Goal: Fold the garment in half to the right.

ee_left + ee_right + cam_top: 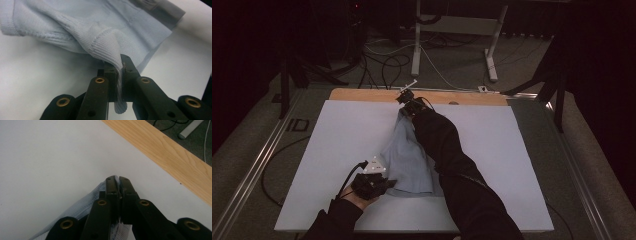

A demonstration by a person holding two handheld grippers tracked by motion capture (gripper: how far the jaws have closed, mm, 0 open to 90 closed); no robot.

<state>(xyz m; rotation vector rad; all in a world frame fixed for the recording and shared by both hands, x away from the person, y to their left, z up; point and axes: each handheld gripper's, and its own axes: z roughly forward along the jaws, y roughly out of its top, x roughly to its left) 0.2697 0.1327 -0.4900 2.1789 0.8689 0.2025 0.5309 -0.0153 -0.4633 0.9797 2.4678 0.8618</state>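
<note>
Both tongs, the left gripper (121, 65) and the right gripper (117, 180), are pinching the pale blue cloth (404, 155), so pull gently apart to spread what is probably a shirt flat on the white table (337, 145).

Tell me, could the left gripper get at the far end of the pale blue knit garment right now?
Probably not: the left gripper is shut on the near hem of the pale blue knit garment, and the right gripper already pinches the far end.

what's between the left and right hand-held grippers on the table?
The pale blue garment, pinched at one end by the left hand-held gripper and at the other by the right hand-held gripper; the person's dark sleeve overlaps it. Seen in the high view.
</note>
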